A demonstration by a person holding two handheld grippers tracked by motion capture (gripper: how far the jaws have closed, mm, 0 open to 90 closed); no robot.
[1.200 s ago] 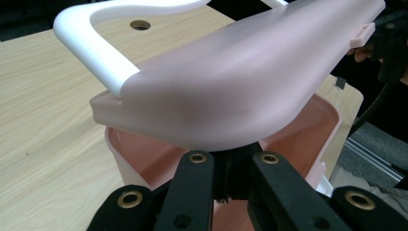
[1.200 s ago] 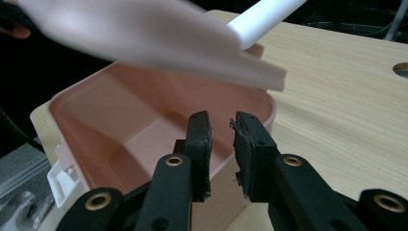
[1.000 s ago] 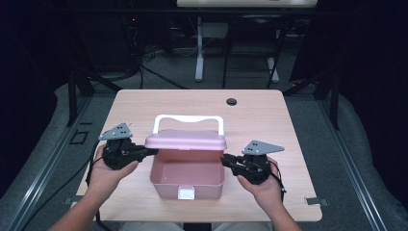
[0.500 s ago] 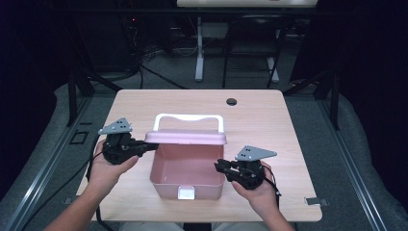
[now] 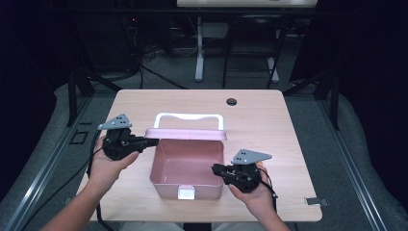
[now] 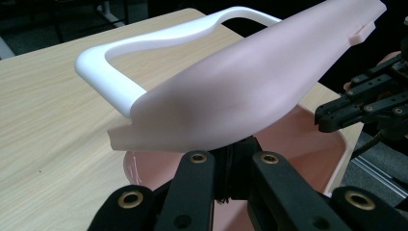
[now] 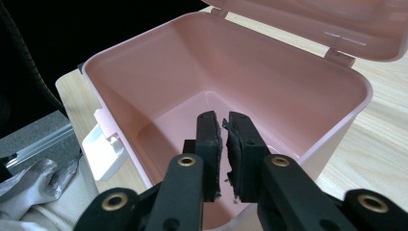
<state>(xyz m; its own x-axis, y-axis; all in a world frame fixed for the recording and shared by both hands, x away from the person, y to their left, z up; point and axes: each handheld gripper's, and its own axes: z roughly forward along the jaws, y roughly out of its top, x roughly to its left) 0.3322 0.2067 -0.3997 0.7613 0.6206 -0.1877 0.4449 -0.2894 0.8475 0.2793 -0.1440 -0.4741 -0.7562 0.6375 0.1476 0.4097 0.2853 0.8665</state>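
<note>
Wood-grain tabletop, centre: light, stiff, slick pink plastic box; my left gripper clamps its lid at 9 o'clock, right gripper jaws just closing, empty.

A pink box was seen open on the table, its lid raised and gripped at the left end by the left gripper; the right gripper was held at the right wall, jaws nearly closed
</note>
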